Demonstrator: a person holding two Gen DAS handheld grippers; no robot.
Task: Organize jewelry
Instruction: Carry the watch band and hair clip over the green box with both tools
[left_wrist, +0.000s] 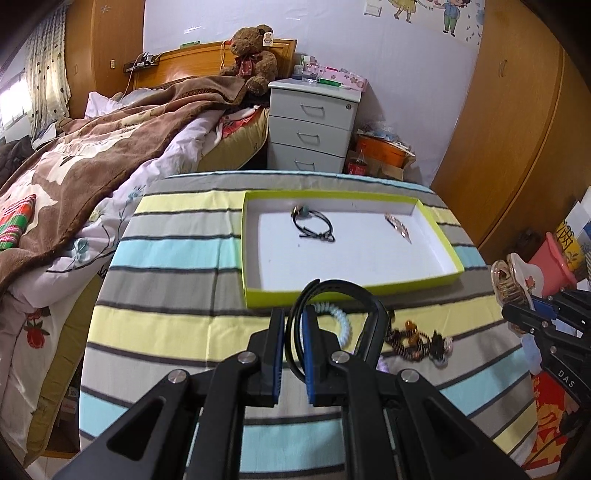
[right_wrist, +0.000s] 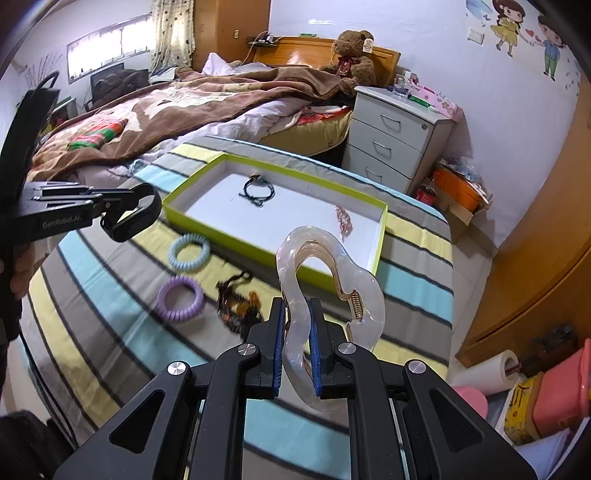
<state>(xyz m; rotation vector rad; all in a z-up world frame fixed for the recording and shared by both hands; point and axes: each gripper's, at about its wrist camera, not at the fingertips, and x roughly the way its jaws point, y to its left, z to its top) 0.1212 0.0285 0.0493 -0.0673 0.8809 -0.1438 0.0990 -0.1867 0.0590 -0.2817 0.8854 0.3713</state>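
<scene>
Jewelry pieces are being carried in pairs: left gripper (left_wrist: 293, 347) jaws pinching a black hair claw (left_wrist: 334, 295), right gripper (right_wrist: 297, 347) jaws clamping a clear hair claw (right_wrist: 325, 280), presumably heading to the tray (left_wrist: 439, 236).

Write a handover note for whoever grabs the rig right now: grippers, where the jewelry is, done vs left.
Left gripper: shut on a black hair clip, held above the striped cloth.
Right gripper: shut on a clear hair claw, also held in the air.
Green tray: holds a black cord bracelet and a pink chain piece.
Done: those two pieces are in the tray.
Left: place both held clips in the tray, then pick up the blue coil tie, purple coil tie and the dark beaded tangle from the cloth.
</scene>
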